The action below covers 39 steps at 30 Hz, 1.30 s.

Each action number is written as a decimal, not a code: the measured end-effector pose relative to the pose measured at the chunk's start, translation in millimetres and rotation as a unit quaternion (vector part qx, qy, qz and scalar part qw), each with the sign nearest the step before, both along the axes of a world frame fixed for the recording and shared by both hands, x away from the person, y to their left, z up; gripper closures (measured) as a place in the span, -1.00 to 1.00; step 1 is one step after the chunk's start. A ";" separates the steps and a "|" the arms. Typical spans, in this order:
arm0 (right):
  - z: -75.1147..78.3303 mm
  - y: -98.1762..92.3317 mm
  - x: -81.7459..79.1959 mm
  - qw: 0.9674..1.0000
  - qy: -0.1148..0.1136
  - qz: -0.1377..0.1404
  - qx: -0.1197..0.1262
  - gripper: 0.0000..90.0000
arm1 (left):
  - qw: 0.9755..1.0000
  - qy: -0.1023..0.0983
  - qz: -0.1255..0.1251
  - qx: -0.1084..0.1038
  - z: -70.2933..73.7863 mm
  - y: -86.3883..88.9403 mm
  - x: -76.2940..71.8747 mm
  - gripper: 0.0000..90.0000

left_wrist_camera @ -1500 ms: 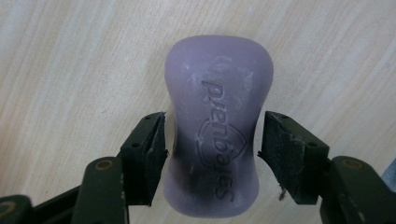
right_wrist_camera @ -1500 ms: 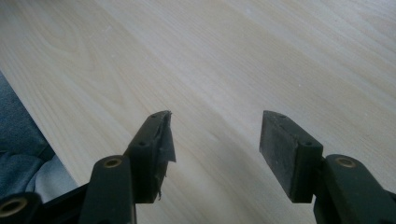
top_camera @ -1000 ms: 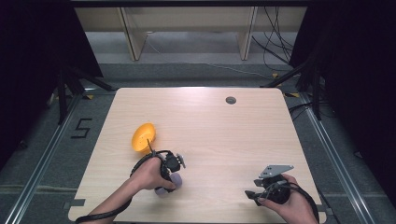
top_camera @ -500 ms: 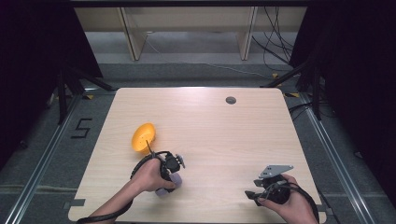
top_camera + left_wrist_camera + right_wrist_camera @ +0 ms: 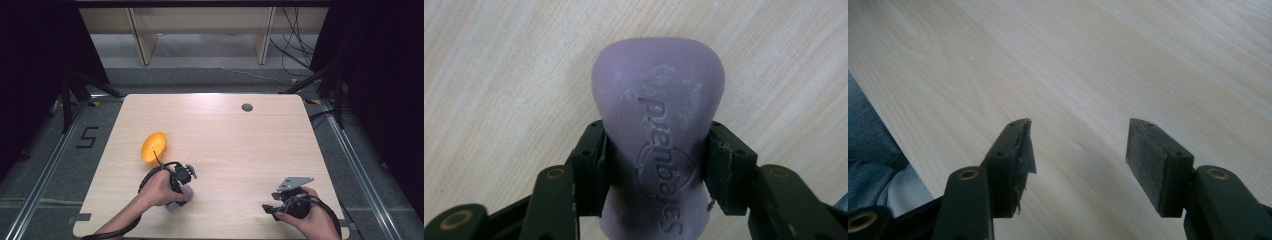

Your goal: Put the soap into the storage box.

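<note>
Left gripper [image 5: 656,165]: we see it clamped on the purple soap bar [image 5: 659,135], lower left of the table [image 5: 225,130].
Right gripper [image 5: 1078,160]: jaws apart, gripping nothing, lower right.
Orange bowl [image 5: 153,147]: just above our left hand.

— What do we have on the wooden table [image 5: 225,135]?
— An orange bowl [image 5: 153,146] just beyond our left gripper [image 5: 181,181], and a purple soap-like block [image 5: 659,130] lying between that gripper's jaws.
</note>
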State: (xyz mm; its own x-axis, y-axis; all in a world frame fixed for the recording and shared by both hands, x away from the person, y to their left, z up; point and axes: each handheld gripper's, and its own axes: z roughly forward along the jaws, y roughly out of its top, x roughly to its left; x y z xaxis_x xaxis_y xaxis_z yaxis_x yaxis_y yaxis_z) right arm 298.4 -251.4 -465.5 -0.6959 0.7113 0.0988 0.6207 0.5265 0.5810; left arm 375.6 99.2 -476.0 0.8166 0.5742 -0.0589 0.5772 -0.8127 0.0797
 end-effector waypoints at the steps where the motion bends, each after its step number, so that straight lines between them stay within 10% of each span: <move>1: 0.0 0.0 0.0 1.000 0.000 0.000 0.000 -0.03 | 1.000 0.000 0.000 0.000 0.0 0.0 0.0 0.09; 26: 0.3 0.7 -0.5 1.000 0.003 -0.003 0.004 -0.03 | 0.997 -0.014 0.065 -0.032 17.8 12.7 1.4 0.09; 39: 0.4 0.5 0.0 1.000 0.000 -0.001 0.002 -0.03 | 0.992 -0.014 0.120 -0.039 23.0 20.8 2.3 0.09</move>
